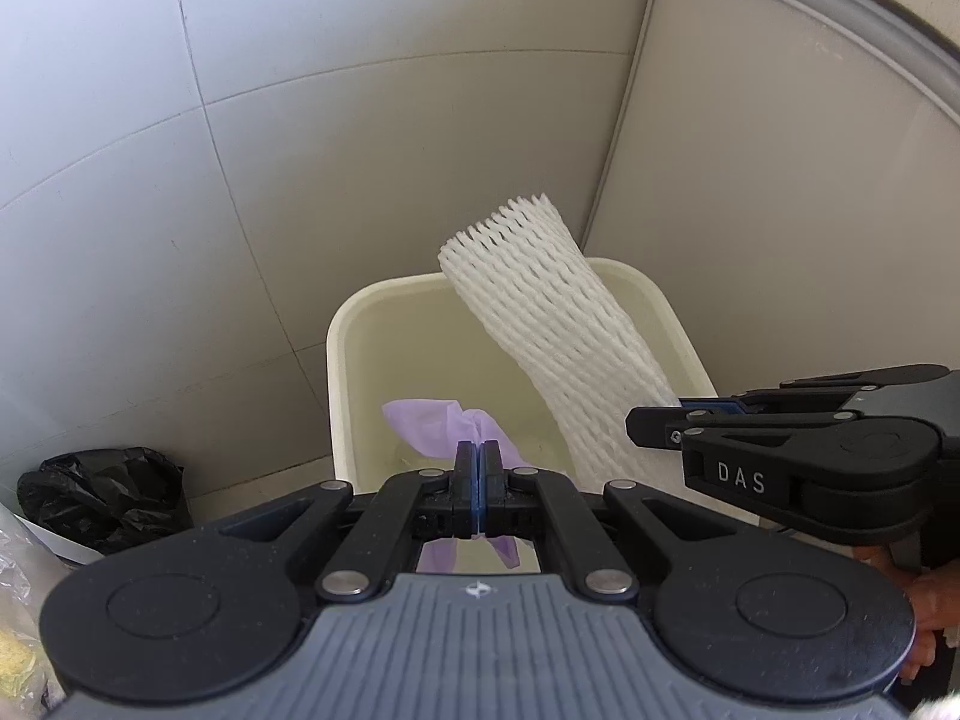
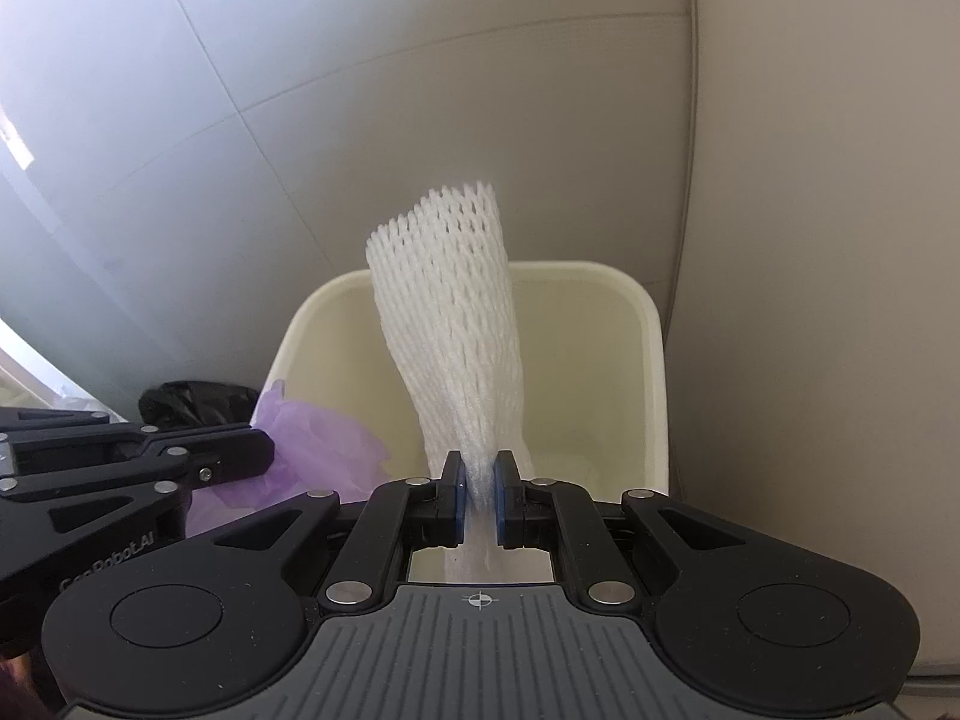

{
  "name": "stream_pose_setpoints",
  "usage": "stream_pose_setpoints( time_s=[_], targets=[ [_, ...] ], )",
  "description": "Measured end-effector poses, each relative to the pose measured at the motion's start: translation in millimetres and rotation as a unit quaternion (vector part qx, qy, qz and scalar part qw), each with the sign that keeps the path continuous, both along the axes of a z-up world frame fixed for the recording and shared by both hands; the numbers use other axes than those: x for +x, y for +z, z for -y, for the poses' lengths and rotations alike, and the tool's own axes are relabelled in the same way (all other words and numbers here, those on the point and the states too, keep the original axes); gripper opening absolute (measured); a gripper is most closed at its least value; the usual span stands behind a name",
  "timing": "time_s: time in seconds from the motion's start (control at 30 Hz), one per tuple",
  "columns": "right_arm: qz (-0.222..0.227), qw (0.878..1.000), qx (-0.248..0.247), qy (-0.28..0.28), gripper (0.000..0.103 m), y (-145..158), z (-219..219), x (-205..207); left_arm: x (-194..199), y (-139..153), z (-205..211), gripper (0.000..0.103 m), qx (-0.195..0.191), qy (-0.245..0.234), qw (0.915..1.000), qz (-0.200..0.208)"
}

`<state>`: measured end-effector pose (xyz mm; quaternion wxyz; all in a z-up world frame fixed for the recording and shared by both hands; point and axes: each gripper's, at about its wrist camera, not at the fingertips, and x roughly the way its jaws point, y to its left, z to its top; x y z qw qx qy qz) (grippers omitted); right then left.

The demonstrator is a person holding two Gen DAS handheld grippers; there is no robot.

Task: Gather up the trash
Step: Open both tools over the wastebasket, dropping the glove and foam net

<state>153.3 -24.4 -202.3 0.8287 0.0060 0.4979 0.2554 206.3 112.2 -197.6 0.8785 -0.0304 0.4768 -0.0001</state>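
A cream plastic trash bin (image 1: 354,324) stands on the tiled floor against a wall; it also shows in the right wrist view (image 2: 651,324). My left gripper (image 1: 478,456) is shut on a crumpled purple plastic sheet (image 1: 426,420) and holds it over the bin's near edge. My right gripper (image 2: 479,471) is shut on the end of a white foam net sleeve (image 2: 447,300), which stands up over the bin. The sleeve (image 1: 540,312) and right gripper (image 1: 654,420) show at the right of the left wrist view. The purple sheet (image 2: 324,444) and left gripper (image 2: 264,453) show at the left of the right wrist view.
A crumpled black plastic bag (image 1: 102,492) lies on the floor left of the bin, also in the right wrist view (image 2: 198,399). A pale cabinet panel (image 1: 780,180) stands right of the bin. Clear plastic wrapping (image 1: 15,594) is at the far left edge.
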Motion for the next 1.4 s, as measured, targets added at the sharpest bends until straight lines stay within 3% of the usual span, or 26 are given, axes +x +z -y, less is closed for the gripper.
stream_pose_setpoints(
  time_s=[0.8, 0.87, 0.9, 0.93, 1.0, 1.07, 1.2, 1.33, 1.4],
  targets=[
    [-0.034, 0.999, -0.010, -0.010, 0.015, -41.8, -24.5, 33.6, 25.6, -21.8, 4.9, 0.001, 0.002, -0.011, 0.9995, -0.030],
    [-0.038, 0.999, 0.003, -0.008, 0.015, -42.2, -22.7, 34.6, 26.5, -23.2, 6.1, 0.005, 0.010, -0.010, 0.9994, -0.030],
    [-0.043, 0.999, 0.011, -0.010, 0.018, -41.6, -21.0, 34.8, 26.5, -23.7, 6.0, 0.013, 0.013, -0.008, 0.9995, -0.028],
    [-0.048, 0.999, 0.017, -0.012, 0.025, -41.1, -20.0, 35.1, 25.0, -23.8, 6.4, 0.021, 0.017, -0.004, 0.9996, -0.023],
    [-0.048, 0.998, 0.027, -0.014, 0.040, -38.0, -16.4, 33.6, 21.8, -22.9, 8.3, 0.025, 0.019, -0.005, 0.9996, -0.020],
    [-0.042, 0.999, 0.021, -0.012, 0.043, -35.4, -15.9, 32.3, 18.5, -21.1, 8.9, 0.027, 0.021, -0.005, 0.9995, -0.022],
    [-0.043, 0.999, 0.020, -0.018, 0.044, -30.0, -12.0, 30.3, 8.5, -14.3, 8.0, 0.041, 0.020, 0.001, 0.9997, -0.018],
    [-0.036, 0.999, 0.028, -0.027, 0.062, -19.2, -5.8, 27.2, -5.1, -4.0, 8.9, 0.057, 0.019, 0.000, 0.9998, -0.008],
    [-0.030, 0.999, 0.029, -0.026, 0.063, -10.7, -3.2, 23.0, -12.3, 3.7, 11.3, 0.060, 0.018, -0.001, 0.9998, -0.003]
  ],
)
